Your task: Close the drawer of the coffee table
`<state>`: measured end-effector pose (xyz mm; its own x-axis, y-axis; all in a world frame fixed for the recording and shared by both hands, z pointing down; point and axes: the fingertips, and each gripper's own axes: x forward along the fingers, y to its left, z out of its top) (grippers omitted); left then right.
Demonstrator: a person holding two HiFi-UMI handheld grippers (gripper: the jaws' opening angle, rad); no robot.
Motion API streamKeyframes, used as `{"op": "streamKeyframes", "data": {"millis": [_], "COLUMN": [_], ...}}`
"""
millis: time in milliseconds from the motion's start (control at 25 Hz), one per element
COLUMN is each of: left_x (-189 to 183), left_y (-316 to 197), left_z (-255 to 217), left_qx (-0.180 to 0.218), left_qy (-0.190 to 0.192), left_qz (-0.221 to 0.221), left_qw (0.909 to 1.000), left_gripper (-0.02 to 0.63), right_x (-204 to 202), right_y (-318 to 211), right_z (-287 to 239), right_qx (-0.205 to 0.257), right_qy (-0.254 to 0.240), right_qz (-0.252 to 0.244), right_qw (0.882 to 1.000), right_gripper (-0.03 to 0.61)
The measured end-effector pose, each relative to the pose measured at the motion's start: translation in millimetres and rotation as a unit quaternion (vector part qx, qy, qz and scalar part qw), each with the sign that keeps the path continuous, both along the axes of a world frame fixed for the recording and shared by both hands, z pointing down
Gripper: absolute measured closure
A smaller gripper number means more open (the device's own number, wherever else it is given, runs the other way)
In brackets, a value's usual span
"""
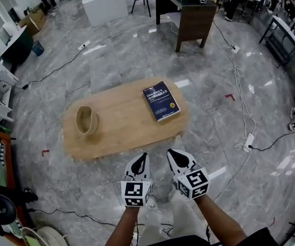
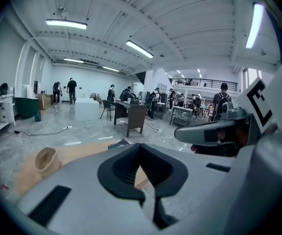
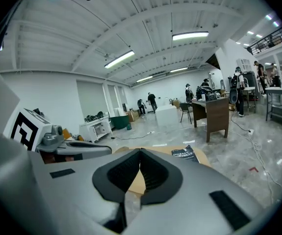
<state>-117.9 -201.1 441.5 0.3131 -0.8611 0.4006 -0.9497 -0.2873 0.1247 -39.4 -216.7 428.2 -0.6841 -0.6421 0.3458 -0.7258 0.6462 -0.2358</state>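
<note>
Head view looks down on a low oval wooden table (image 1: 121, 129) that stands on a grey marble floor (image 1: 137, 55), just ahead of the two grippers. One container is on it, a small wooden bowl (image 1: 86, 120) near the left end. Its mouth is turned upward, and the inside shows only the same pale wood as the outside. A dark blue book (image 1: 161, 101) lies flat near the right end, well apart from the bowl, with its cover up and a little turned to the table's long side.

The drawer I cannot make out in any view. The near edge of the table, on the person's side, looks like one plain wooden rim.

The left gripper (image 1: 142, 158) and the right gripper (image 1: 174, 154) are held side by side over the floor (not touching the table), close before its near edge, and both point toward it.

In the left gripper view the left gripper (image 2: 140, 148) has its jaws closed tip to tip, with nothing between them. The bowl (image 2: 45, 159) shows at the left, on the table. In the right gripper view the right gripper (image 3: 140, 152) is also closed and holds nothing, and the book (image 3: 186, 153) lies beyond it.
</note>
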Motion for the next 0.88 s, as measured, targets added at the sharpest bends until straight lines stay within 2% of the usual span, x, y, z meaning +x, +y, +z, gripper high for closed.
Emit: {"op": "streamKeyframes", "data": {"millis": [280,880], "left_x": [-5,-24], "left_y": [33,86], "left_z": [-38,-126], "left_qx": [0.020,0.085], "left_qy": [0.014,0.018], "left_qz": [0.003,0.039], "left_qw": [0.9997,0.9954], "left_gripper": [0.615,0.615], "right_x": [-5,-25], "right_y": [29,81], "right_z": [-36,-108], "right_qx": [0.028,0.087], "right_qy": [0.004,-0.005], "right_qz": [-0.003,0.007], "right_qw": [1.000,0.996], "right_gripper": [0.560,0.560]}}
